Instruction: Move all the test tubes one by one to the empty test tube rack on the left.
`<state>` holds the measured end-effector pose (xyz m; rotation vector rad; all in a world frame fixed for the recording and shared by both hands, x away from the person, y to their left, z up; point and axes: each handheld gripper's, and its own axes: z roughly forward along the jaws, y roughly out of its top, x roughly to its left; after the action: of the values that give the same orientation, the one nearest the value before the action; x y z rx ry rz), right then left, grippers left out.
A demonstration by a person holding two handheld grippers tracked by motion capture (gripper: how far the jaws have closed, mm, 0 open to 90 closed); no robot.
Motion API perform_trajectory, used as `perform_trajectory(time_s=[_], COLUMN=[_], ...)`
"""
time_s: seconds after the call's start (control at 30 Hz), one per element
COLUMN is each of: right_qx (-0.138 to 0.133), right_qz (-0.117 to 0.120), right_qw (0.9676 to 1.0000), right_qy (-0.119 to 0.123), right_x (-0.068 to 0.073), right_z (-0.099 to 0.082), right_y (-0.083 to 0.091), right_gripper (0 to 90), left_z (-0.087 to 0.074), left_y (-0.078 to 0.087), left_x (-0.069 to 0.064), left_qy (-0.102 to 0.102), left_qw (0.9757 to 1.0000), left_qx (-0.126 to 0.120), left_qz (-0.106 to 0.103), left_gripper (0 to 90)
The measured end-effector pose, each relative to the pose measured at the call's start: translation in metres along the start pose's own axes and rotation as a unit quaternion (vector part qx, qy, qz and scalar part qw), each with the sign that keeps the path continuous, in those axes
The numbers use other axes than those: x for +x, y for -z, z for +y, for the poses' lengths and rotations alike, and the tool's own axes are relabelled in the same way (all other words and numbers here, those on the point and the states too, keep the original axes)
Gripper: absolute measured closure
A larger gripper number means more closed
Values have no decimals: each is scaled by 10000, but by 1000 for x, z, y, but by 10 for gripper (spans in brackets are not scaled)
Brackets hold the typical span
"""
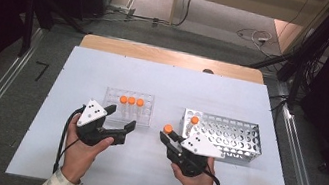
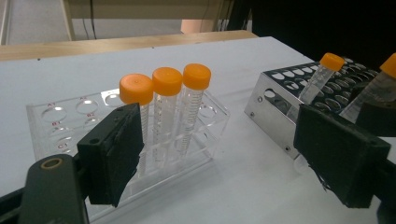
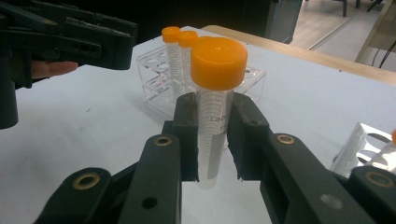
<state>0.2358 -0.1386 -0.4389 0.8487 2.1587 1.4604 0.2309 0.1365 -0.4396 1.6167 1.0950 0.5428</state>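
Two grippers are in my hands over the white table. My right gripper is clamped on one orange-capped tube: in the right gripper view both black pads press the clear barrel just under the cap, and the tube stands roughly upright between them, its rounded bottom end clear of the table. From the high view this held tube sits just left of the metal rack, near that rack's front left corner, not yet in any hole. One more capped tube already stands tilted in a hole at the metal rack's left end; the left gripper view shows it leaning the same way. My left gripper has its jaws standing well apart with nothing between them; it hovers just in front of the clear plastic rack. Three orange-capped tubes stand upright side by side in that clear rack, their caps touching or nearly so. In the left gripper view the left pad overlaps the nearest of the three, but I cannot tell whether it touches it. The two racks stand apart on the table, clear one left, metal one right.
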Motion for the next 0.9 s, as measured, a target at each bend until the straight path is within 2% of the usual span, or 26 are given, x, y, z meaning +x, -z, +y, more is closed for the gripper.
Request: perform_trajectory(time_s=[0.4, 0.9], right_qx=[91, 212], right_qz=[133, 332], right_qw=[9999, 9992], right_qy=[54, 92], right_x=[8, 23], right_z=[1, 5], right_y=[-18, -42], right_gripper=[719, 719], left_z=[1, 7], left_y=[1, 7], left_x=[-5, -20], left_qy=[-68, -202], left_qw=[10000, 9991], left_qx=[6, -100], left_qz=[-62, -349], left_gripper=[160, 195])
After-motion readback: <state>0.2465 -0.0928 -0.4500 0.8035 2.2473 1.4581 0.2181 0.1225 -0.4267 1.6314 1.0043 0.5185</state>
